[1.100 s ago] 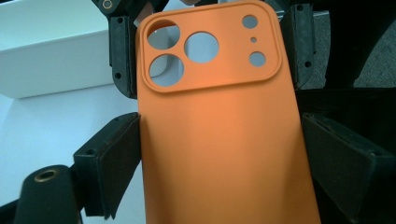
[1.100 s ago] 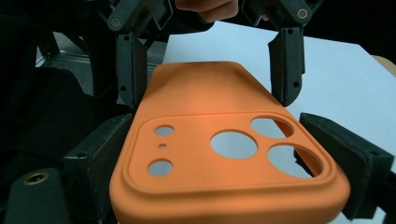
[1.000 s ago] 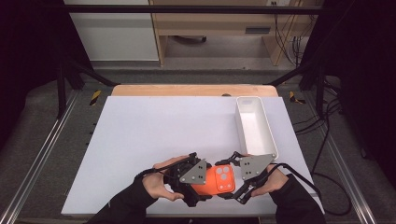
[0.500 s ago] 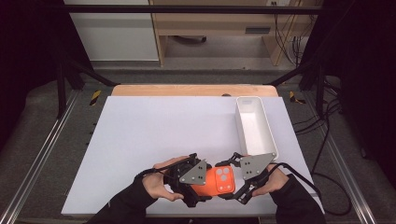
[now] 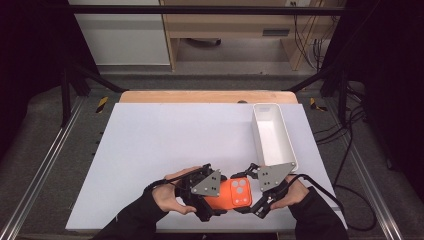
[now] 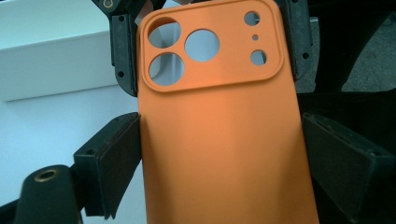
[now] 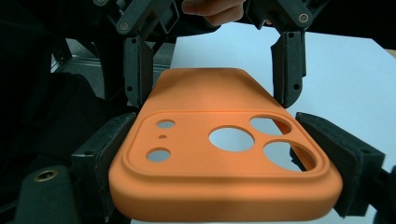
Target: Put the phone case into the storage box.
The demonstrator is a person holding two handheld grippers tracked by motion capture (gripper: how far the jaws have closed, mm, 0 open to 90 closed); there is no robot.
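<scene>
An orange phone case (image 5: pixel 235 192) with camera cut-outs is held just above the white table top (image 5: pixel 175 140) near its front edge, between both grippers. My left gripper (image 5: pixel 220 194) clamps its plain end; in the left gripper view the case (image 6: pixel 219 140) sits with both pads (image 6: pixel 112 158) against its long edges. My right gripper (image 5: pixel 248 192) grips the camera end. Its jaws have just been closing on the case (image 7: pixel 224 186), and they now press on both sides of it. The left gripper's jaws (image 7: pixel 212 70) show beyond it.
A long white empty tray (image 5: pixel 272 135) stands at the right of the table, just behind my right hand. A wooden strip (image 5: pixel 205 96) runs along the far edge. Metal rails and cables flank the table on dark floor.
</scene>
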